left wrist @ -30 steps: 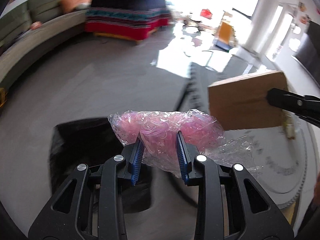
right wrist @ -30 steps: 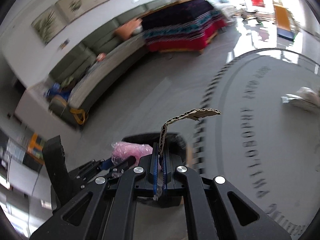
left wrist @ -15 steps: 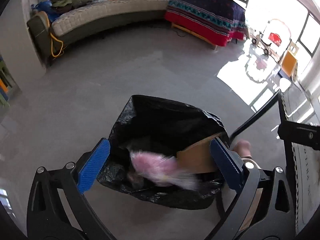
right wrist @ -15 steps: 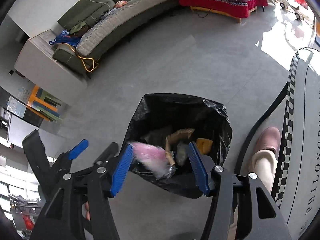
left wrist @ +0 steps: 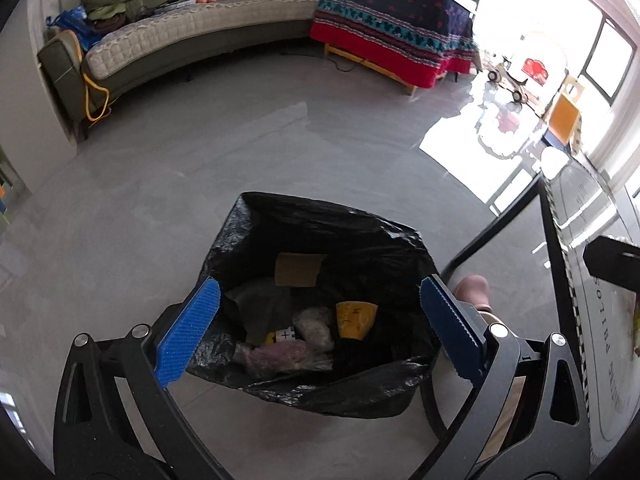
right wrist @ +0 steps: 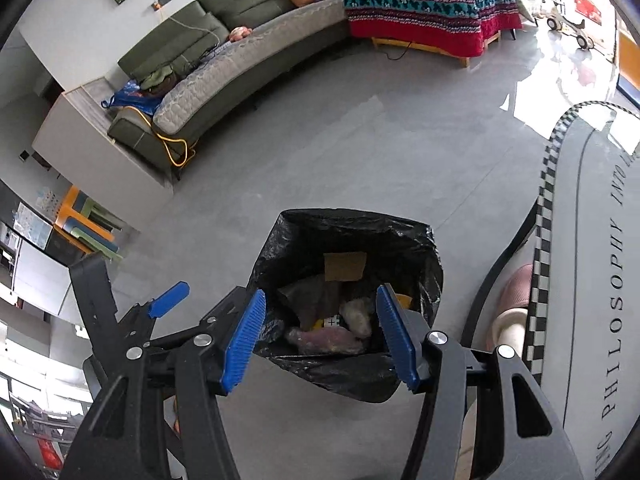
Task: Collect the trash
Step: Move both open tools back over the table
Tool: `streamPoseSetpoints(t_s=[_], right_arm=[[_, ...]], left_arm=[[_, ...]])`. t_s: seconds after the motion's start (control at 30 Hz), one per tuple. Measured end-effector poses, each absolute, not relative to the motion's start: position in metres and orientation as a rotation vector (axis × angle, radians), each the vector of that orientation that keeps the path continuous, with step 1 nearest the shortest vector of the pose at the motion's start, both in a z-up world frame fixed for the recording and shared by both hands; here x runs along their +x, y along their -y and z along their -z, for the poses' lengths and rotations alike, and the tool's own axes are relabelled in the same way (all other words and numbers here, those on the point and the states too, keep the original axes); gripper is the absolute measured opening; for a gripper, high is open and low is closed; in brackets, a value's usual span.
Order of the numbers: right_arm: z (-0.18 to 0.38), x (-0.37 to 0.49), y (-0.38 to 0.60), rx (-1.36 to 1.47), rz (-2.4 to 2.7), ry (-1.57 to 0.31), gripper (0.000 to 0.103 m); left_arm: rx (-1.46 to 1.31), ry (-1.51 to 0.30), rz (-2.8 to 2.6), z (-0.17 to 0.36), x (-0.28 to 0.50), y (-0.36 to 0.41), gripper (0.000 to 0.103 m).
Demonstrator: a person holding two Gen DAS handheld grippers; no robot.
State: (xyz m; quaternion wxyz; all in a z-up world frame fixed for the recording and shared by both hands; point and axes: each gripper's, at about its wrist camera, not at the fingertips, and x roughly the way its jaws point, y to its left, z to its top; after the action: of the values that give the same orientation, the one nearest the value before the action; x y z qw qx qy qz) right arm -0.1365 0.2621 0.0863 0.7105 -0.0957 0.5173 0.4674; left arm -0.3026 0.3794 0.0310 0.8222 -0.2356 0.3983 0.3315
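Both grippers hang above the black trash bag (left wrist: pixel 320 240), which stands open-mouthed on the grey floor (left wrist: pixel 200 152). The left gripper (left wrist: pixel 320 328) has its blue pads spread wide and holds nothing; the bag's opening shows between them, one pad over the bag's left rim and the other over its right rim. The right gripper (right wrist: pixel 320 332) is likewise spread apart and empty, its pads framing the near half of the bag's mouth.

Inside the bag lies the collected trash. A pink bubble wrap bundle (left wrist: pixel 280 354) rests at the near side of the bag's floor, below and between the left gripper's pads, not touching them. In the right wrist view the same pink bundle (right wrist: pixel 324 340) sits low between the right gripper's pads. A flat cardboard piece (left wrist: pixel 298 269) leans against the bag's far inner wall, beyond both grippers' tips. A yellow scrap (left wrist: pixel 356 318) lies to the right of the pink bundle, and a pale crumpled wad (left wrist: pixel 316 324) sits between them.

Just right of the bag a pink slipper (right wrist: pixel 516 288) stands on the floor at the edge of a round rug (right wrist: pixel 592 240) with a checkered border. Well beyond the bag, a curved green sofa (left wrist: pixel 180 36) runs along the wall, with a patterned red blanket (left wrist: pixel 392 40) draped over furniture at its end.
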Motion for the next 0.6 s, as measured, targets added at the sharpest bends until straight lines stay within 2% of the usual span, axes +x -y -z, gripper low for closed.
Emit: streamPoseSetpoints(t_s=[0.6], right_arm=[[-0.102,-0.075,-0.143,-0.007,-0.879,-1.103,0.059]], left_arm=[[-0.371,-0.867,-0.470,-0.063,-0.215,-0.290,0.097]])
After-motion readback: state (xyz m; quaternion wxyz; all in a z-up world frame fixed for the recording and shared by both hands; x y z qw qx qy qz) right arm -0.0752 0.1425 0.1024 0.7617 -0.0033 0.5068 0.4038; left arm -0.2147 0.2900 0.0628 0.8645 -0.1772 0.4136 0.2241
